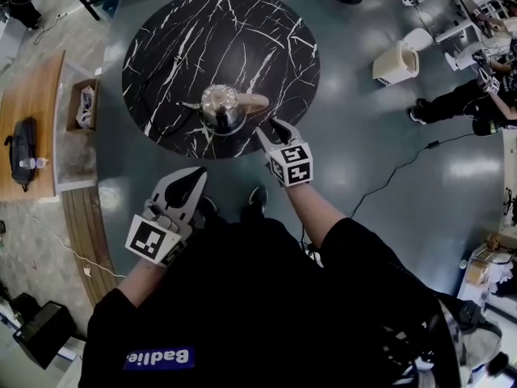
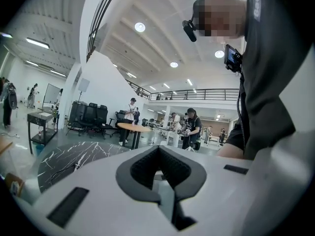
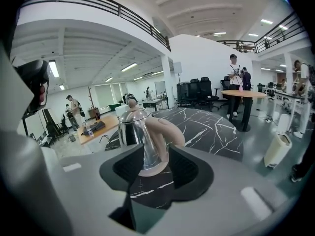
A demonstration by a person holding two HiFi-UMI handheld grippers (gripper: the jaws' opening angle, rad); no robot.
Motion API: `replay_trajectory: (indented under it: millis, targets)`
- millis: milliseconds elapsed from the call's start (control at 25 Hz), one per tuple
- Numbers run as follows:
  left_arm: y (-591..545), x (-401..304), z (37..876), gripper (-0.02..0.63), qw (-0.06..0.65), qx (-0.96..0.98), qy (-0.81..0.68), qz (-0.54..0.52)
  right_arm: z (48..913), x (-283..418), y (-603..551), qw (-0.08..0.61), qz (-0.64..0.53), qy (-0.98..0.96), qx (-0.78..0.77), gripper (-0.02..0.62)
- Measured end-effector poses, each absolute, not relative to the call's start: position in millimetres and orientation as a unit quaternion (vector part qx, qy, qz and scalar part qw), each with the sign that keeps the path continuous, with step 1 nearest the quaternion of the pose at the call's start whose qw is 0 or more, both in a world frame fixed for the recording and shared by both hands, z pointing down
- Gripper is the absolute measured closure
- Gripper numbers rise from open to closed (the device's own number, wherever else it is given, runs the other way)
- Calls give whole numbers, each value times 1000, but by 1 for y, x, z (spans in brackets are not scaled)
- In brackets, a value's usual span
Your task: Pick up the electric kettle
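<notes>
Shiny steel electric kettle [image 3: 131, 129] on black white-veined marble table [image 3: 209, 127], twelve o'clock; its beige handle [image 3: 158, 144] sits between the right gripper [image 3: 156, 170]'s parted jaws.

kettle [image 1: 222, 107]: 1 | round table [image 1: 242, 31]: 1 | grippers: 2, left gripper [image 1: 194, 178] and right gripper [image 1: 268, 126] | white bin [image 1: 394, 63]: 1 | black bag [image 1: 24, 148]: 1 | bottle [image 1: 31, 163]: 1

Bright, even indoor light through fisheye lenses.
Round ceiling lamps [image 2: 140, 27] and strip lights fill the hall, so shadows are faint. In the head view the kettle [image 1: 220, 106] gleams on its lid, and pale glare patches lie on the floor [image 1: 472, 168] to the kettle's right. Both gripper views bend straight lines and go black at the corners. The foreground below the kettle is a little soft.
</notes>
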State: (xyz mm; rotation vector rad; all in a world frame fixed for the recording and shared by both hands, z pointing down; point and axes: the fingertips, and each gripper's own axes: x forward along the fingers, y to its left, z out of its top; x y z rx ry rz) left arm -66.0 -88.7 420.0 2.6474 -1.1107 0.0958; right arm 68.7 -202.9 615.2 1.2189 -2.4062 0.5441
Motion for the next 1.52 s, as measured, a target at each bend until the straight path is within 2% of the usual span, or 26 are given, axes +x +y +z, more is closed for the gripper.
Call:
replay_trajectory:
  millis: [760,1520]
  targets:
    - [-77,-77,428,601,143,911,-383,54,654,75,-241,211,199,-831,474,454]
    - [-67,-91,450,600,158,900,-398,82,682,75,-272,203,194,-813,511,414]
